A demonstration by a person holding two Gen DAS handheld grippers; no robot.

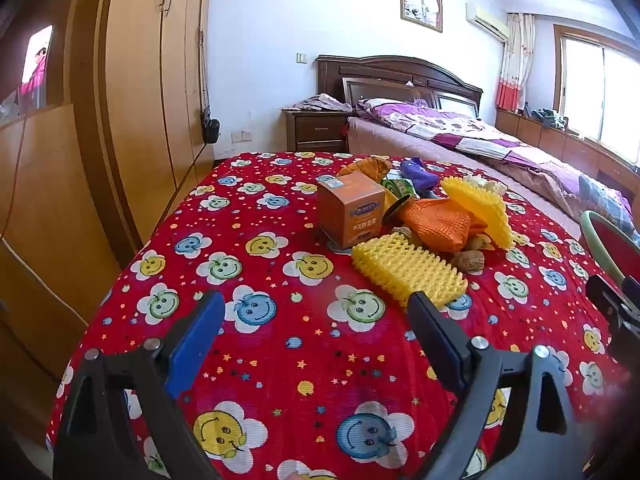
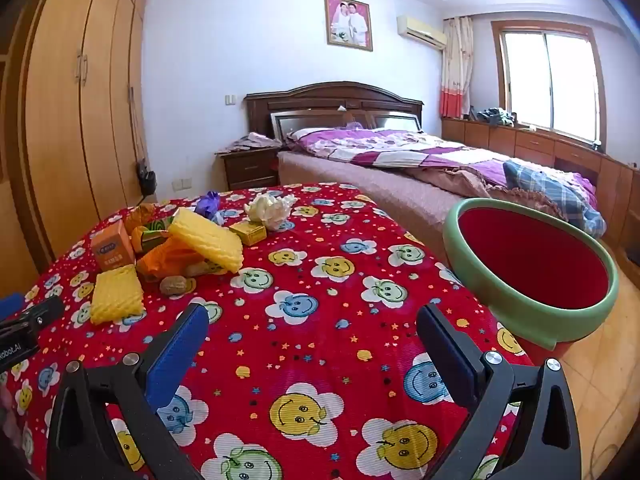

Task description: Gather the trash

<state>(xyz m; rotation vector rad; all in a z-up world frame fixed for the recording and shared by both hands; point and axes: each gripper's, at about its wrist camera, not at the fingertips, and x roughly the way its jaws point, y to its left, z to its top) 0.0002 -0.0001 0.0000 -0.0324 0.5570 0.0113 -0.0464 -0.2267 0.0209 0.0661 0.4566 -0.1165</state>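
Note:
A heap of trash lies on the red smiley-flower tablecloth: an orange box, a yellow foam net, an orange foam net, a second yellow net, a walnut, a purple wrapper. In the right wrist view I see the same box, near yellow net, walnut, crumpled white paper and small yellow box. My left gripper is open and empty, short of the heap. My right gripper is open and empty over bare cloth.
A green-rimmed red bin stands off the table's right edge, and its rim shows in the left wrist view. Wooden wardrobes stand left. A bed and nightstand are behind the table.

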